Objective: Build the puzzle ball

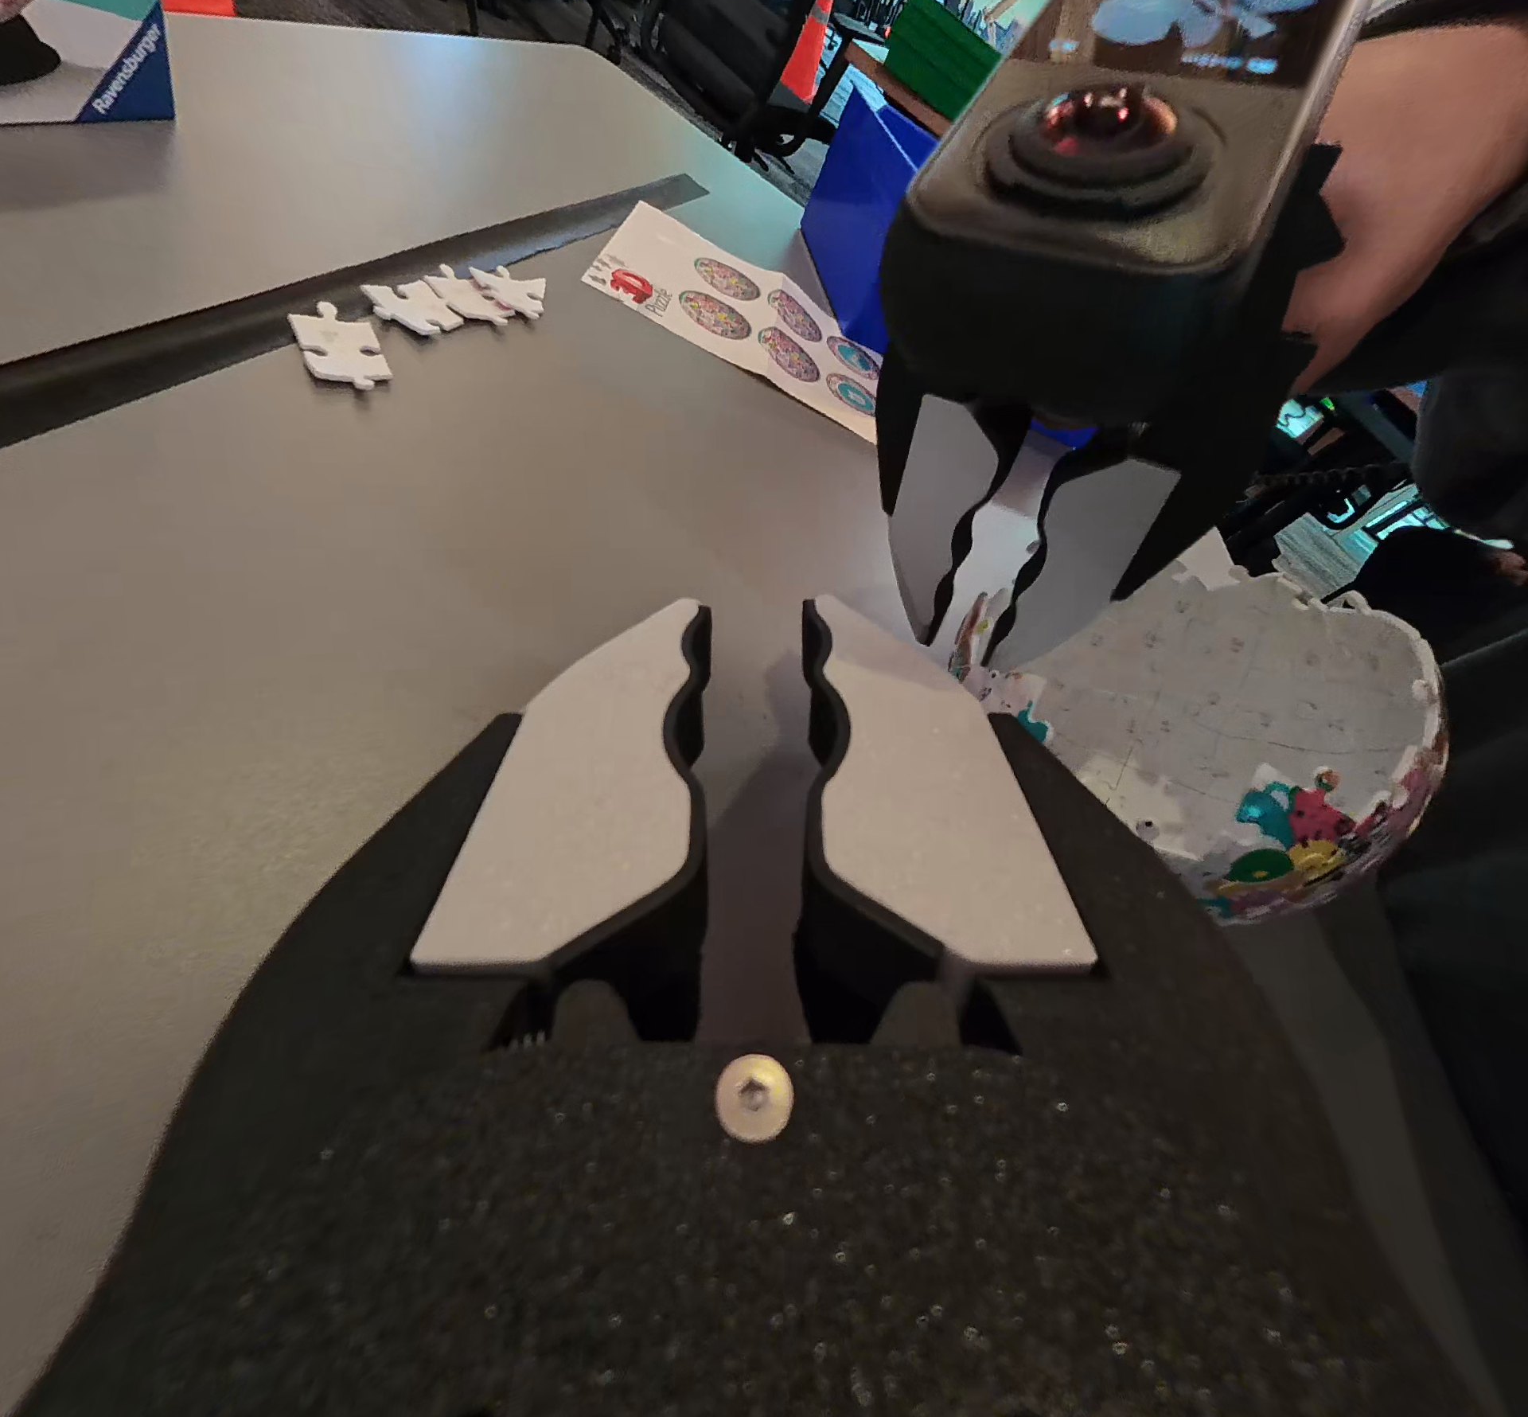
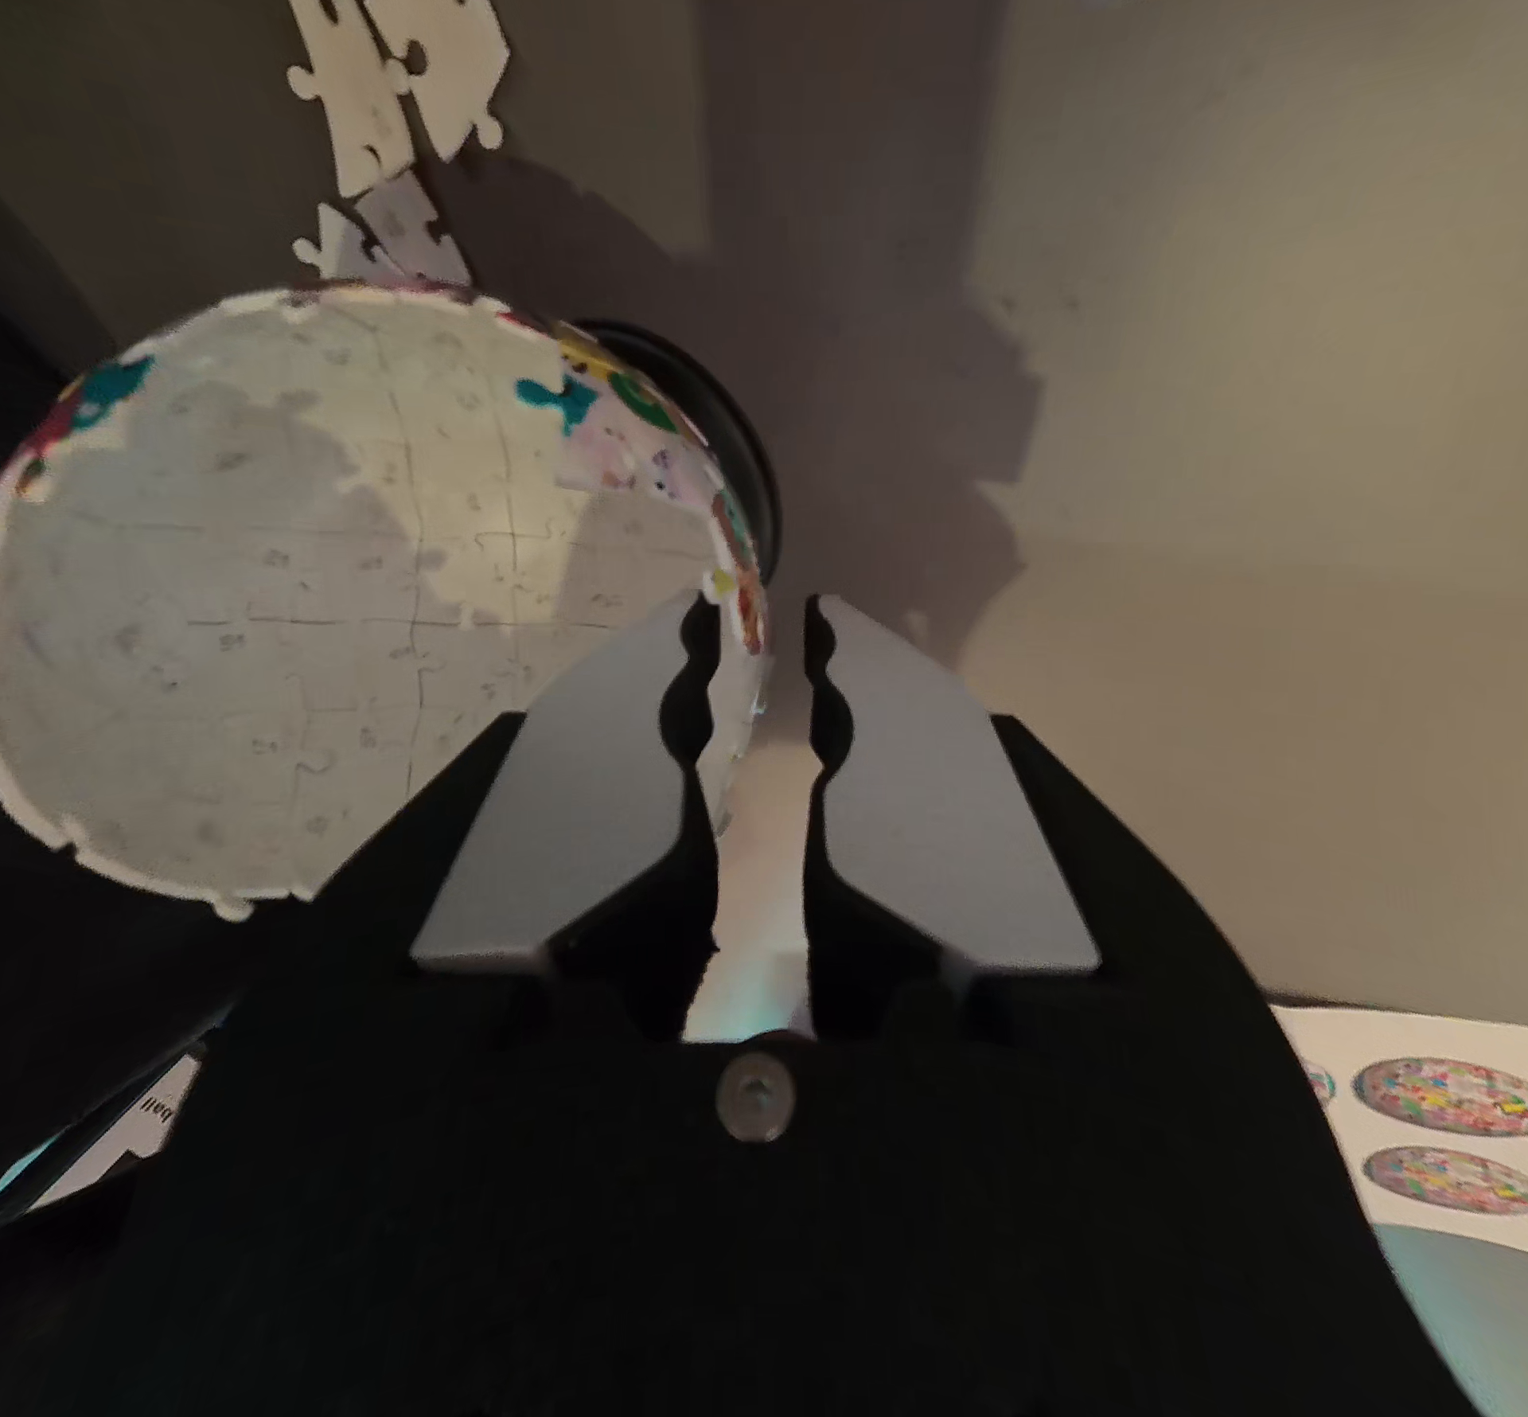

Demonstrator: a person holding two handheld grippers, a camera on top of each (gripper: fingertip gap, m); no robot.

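Grey table [image 1: 248, 633] beside half-built ball [image 1: 1240, 732]

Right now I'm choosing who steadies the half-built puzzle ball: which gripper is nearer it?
Right. The right gripper has its fingers at the puzzle ball's rim; the left gripper sits beside it, over bare table.

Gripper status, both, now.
Left gripper: open, jaws apart with nothing between them.
Right gripper: jaws straddle the rim of the half-built white puzzle ball; whether they clamp it cannot be told.
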